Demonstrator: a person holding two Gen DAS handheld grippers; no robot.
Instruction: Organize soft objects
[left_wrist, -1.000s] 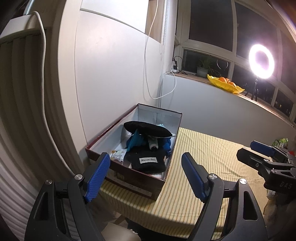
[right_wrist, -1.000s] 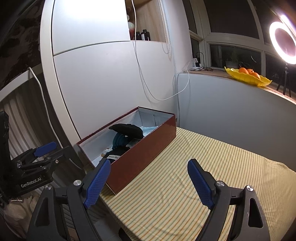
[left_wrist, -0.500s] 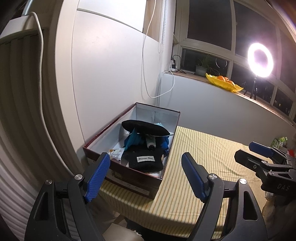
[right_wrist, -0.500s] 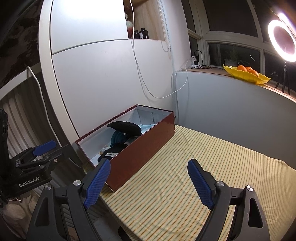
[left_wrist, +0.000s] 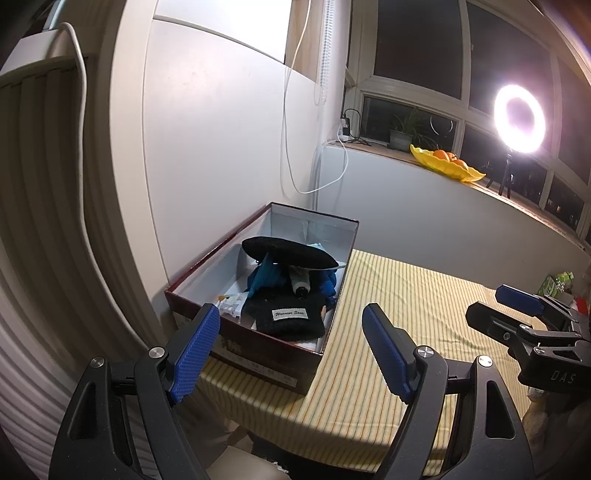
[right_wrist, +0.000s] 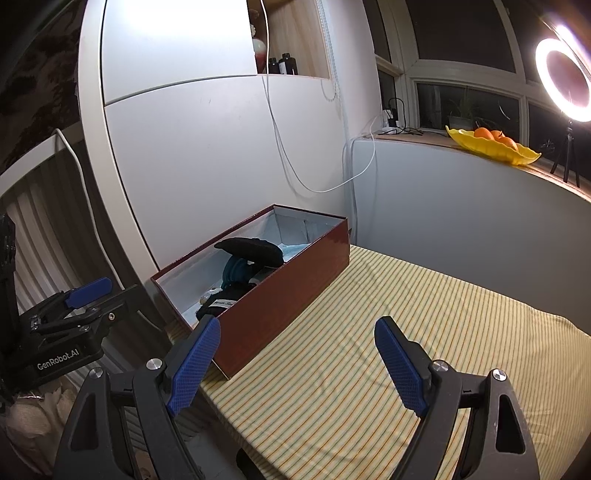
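A dark red box (left_wrist: 271, 363) (right_wrist: 291, 295) stands at the table's left end against a white cabinet. Inside it lie a black knit hat with a white label (left_wrist: 290, 317), a blue cloth (left_wrist: 267, 277), a white tube (left_wrist: 301, 286) and a black oval pad (left_wrist: 288, 251) (right_wrist: 251, 249) on top. My left gripper (left_wrist: 291, 350) hovers open just short of the box's near end, nothing between its blue pads. Over the striped cloth to the right of the box, my right gripper (right_wrist: 297, 360) is open and holds nothing. Each gripper shows at the edge of the other's view.
The table (right_wrist: 424, 314) wears a yellow striped cloth. A window sill behind carries a yellow bowl of oranges (right_wrist: 495, 146), a potted plant (left_wrist: 402, 133) and a lit ring lamp (left_wrist: 519, 118). White cables (right_wrist: 291, 166) hang down the cabinet. A radiator-like ribbed panel (left_wrist: 37, 221) is at left.
Both views have shifted very slightly, so the box sits a touch lower left in frame. Both grippers stay open and nothing in the box has moved.
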